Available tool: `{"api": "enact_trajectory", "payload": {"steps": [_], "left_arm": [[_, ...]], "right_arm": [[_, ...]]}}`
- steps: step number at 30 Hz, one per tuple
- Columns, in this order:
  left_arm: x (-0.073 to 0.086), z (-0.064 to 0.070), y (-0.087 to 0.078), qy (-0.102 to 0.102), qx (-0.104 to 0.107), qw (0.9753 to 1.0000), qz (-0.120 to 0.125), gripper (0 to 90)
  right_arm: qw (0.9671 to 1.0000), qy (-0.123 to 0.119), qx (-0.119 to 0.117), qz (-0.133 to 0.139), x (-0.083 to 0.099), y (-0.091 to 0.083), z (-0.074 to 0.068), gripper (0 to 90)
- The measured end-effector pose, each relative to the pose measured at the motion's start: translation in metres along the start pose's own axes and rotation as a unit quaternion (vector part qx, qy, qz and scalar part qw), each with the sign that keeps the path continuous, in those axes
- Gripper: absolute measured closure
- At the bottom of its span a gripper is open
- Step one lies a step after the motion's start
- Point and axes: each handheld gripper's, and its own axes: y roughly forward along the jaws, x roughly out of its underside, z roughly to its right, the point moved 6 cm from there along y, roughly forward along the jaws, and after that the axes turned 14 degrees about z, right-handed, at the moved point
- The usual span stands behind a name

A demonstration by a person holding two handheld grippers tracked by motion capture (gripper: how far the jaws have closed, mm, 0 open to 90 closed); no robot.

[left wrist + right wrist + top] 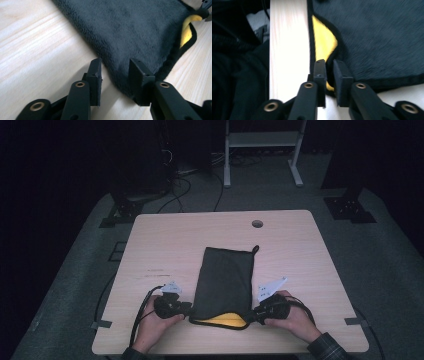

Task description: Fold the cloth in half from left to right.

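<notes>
Right gripper (329, 65): jaws nearly together, pinching the black-trimmed rim of the pouch mouth, one jaw on the yellow lining (323, 41) side, the other on the dark outer fleece. Looks like a grip meant to hold that corner of the opening.

Left gripper (115, 65): jaws spread, nothing clamped. They straddle the pouch's near corner edge, one jaw over bare wood, the other over the fleece; probably lining up to take the opposite corner of the mouth.

Dark fleece drawstring pouch (225, 280) lies flat, mid-table towards the person's side, mouth facing the person with lining showing, closed end and cord loop (255, 249) pointing away. From above, left gripper (186, 309) sits at the mouth's left corner, right gripper (254, 312) at its right corner, a hand wrapped round each. Light wooden table (150, 245), round grommet hole (257, 224) at far edge.

Judgement: both corners being taken to open or lift the mouth; left grab not yet made.
</notes>
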Motion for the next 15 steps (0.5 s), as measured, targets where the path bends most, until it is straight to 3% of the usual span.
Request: {"api": "enact_trajectory", "payload": {"steps": [2,9,11,15], "left_arm": [[0.002,0.003,-0.003,0.004,0.001,1.0,-0.001,55.3],[0.011,0.013,-0.012,0.024,-0.006,0.9996,-0.011,49.0],[0.011,0.014,-0.013,0.03,-0.01,0.9995,-0.008,47.1],[0.0,0.011,-0.015,0.036,-0.014,0.9991,0.018,45.4]], "right_arm": [[1.0,-0.002,-0.004,-0.008,0.005,-0.001,-0.002,75.3],[0.9992,-0.016,-0.007,-0.037,0.018,-0.001,-0.012,72.7],[0.9992,-0.016,-0.007,-0.035,0.018,0.0,-0.012,71.3],[0.9999,-0.012,0.011,0.002,0.007,-0.003,-0.006,62.3]]}}
